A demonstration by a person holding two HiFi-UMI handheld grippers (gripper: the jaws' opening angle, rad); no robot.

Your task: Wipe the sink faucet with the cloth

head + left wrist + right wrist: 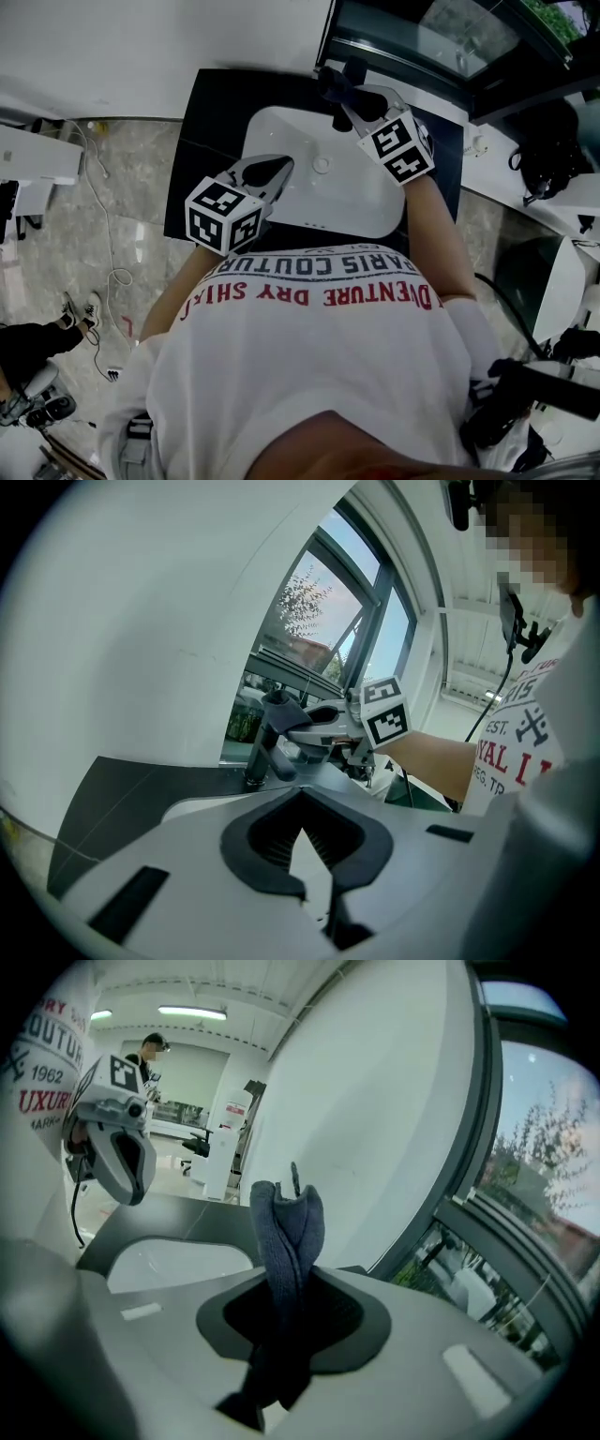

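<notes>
My right claw (281,1283) pinches the dark blue, soft terry cloth (289,1218) by a bunched fold, close by the dark grey metal sink faucet (267,738). My left claw (302,829) is pressed together and empty, over the white basin (281,131). The cloth looks light and limp, so I think a thick fold holds best.

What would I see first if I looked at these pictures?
Probably the dark blue cloth, pinched in the jaws of the right gripper, up by the dark faucet at the back of the white sink. Next comes the left gripper, shut and empty, which hovers over the sink's near edge.
</notes>
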